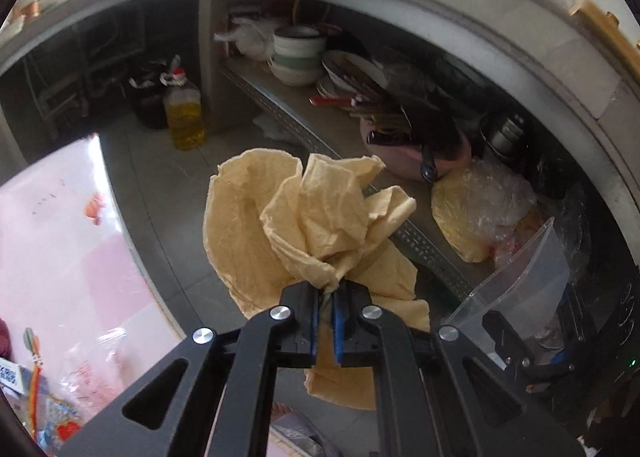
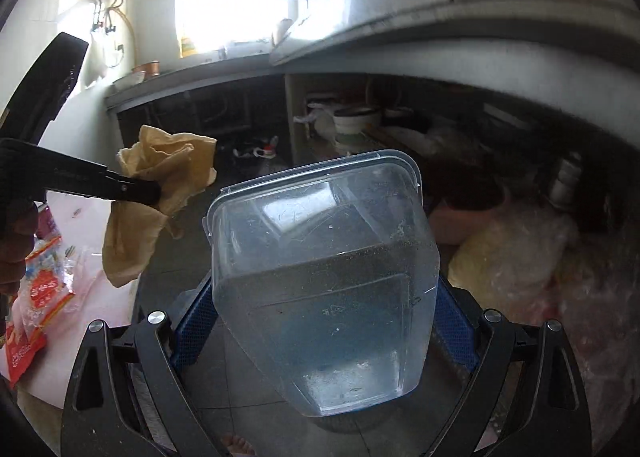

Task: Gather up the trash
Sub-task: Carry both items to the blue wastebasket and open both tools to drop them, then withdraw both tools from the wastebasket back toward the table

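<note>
Yellow crumpled cloth (image 1: 304, 217) sits pinched in the left gripper (image 1: 327, 325), held above the floor. Right gripper (image 2: 320, 321) clamps a clear plastic container (image 2: 320, 257). Both pieces are collected; next they likely need carrying to a bin, none visible.
</note>
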Tool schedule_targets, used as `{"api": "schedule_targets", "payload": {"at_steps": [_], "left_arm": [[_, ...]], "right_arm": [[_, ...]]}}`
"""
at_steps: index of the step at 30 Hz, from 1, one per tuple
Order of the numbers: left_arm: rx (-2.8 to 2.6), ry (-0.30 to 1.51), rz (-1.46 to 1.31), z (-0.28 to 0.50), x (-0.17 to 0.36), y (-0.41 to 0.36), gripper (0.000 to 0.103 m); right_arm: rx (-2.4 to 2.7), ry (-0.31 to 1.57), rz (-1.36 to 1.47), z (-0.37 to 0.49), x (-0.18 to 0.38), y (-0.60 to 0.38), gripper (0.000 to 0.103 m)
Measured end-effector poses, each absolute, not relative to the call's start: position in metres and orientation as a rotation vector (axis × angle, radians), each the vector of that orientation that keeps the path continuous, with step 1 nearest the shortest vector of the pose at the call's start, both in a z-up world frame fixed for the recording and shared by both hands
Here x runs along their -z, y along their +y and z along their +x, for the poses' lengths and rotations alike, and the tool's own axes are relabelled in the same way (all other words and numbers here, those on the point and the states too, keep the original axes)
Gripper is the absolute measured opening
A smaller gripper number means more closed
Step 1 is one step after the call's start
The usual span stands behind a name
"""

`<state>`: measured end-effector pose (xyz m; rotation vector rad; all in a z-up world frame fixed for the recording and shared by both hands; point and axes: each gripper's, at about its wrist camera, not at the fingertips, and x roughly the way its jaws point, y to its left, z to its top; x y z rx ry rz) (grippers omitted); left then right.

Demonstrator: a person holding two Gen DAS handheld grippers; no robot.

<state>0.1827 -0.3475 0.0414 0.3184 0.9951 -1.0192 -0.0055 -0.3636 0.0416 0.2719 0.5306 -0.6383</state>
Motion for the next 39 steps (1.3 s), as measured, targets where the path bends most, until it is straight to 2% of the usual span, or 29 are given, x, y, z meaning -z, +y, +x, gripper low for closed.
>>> {"api": "schedule_targets", "payload": {"at_steps": [9, 14, 15, 19, 20, 27, 39], "left_arm": [[0.953, 1.414, 0.277, 0.216, 0.074, -0.455, 0.006], [0.855, 1.515, 0.298, 0.229, 0.131, -0.485, 0.009], [0.848, 1.549, 0.280, 0.232, 0.140, -0.490, 0.011], [0.836, 1.621, 0.262, 0.239, 0.168, -0.500, 0.040], [0.819, 1.625, 0.266, 0.239, 0.172, -0.502, 0.042], [0.852, 1.621, 0.241, 0.238, 0.171, -0.505, 0.045], [0.944, 1.486, 0.256, 0.217, 0.101, -0.489, 0.046]], "right_arm": [[0.734, 0.659, 0.471, 0.009, 0.042, -0.418, 0.090], [0.717, 0.678, 0.535, 0.036, 0.076, -0.434, 0.090], [0.709, 0.690, 0.536, 0.045, 0.085, -0.437, 0.091], [0.655, 0.787, 0.524, 0.078, 0.125, -0.446, 0.092], [0.649, 0.808, 0.512, 0.084, 0.133, -0.448, 0.092], [0.648, 0.837, 0.514, 0.088, 0.143, -0.455, 0.093], [0.654, 0.784, 0.533, 0.042, 0.123, -0.434, 0.093]]}}
